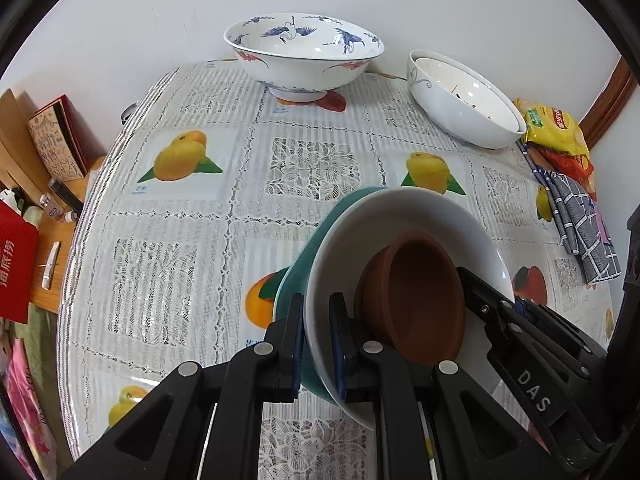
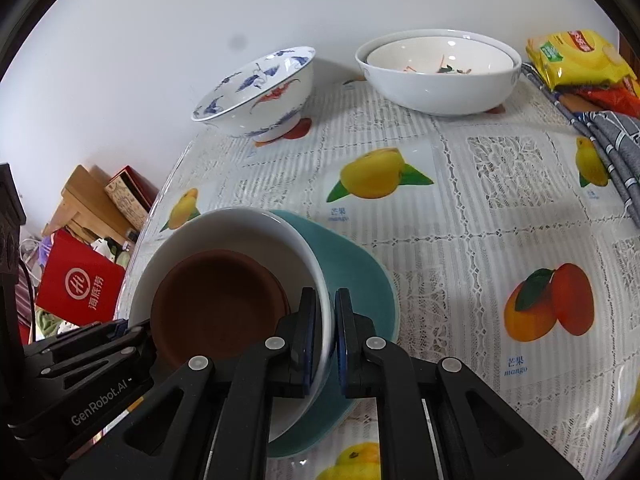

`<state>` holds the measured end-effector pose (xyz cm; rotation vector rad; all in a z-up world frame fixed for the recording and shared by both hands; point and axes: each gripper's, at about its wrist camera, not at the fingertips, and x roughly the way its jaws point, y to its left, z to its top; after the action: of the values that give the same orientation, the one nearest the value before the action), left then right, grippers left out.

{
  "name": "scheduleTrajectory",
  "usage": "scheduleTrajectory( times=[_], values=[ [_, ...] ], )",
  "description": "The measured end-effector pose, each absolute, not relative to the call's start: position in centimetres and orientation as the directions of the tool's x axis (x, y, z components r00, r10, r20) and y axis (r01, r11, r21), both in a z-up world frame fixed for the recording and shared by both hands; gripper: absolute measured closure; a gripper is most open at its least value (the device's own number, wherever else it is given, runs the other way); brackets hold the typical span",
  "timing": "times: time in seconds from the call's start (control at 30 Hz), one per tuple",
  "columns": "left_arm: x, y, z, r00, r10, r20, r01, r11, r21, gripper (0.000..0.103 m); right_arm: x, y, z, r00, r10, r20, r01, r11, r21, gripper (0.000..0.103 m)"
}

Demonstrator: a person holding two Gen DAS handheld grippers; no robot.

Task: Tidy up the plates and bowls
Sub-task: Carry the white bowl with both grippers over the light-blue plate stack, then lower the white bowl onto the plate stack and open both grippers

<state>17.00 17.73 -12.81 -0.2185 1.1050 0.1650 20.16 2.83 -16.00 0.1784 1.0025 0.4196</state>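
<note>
Five bowls [image 1: 408,248]; one teal plate [image 2: 360,280]; two snack packets [image 2: 580,60].

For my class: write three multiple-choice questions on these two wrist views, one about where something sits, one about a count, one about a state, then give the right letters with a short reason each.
1. Where is the small brown clay dish?
A. Inside the plain white bowl
B. Under the teal plate
C. Beside the yellow snack packet

2. How many dishes make up the stack nearest the cameras?
A. One
B. Three
C. Five

3. How does the left gripper stand?
A. Wide open, away from the stack
B. Shut on the white bowl's rim
C. Shut on the checked cloth

Key: 1 A, the dish rests in the plain white bowl. 2 B, dish, bowl and teal plate. 3 B, its pads pinch the rim; the right gripper does likewise.
</note>
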Motion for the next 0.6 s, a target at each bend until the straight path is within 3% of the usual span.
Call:
scheduleTrajectory(
  times=[0.6],
  values=[
    [17.39,17.83,-13.08,0.43,0.02,-0.903,-0.23,0.969,-0.088,0.091,20.48,3.05,-15.88,0.468,0.415,-0.78,-0.287,0.906,0.31,0.091]
  ],
)
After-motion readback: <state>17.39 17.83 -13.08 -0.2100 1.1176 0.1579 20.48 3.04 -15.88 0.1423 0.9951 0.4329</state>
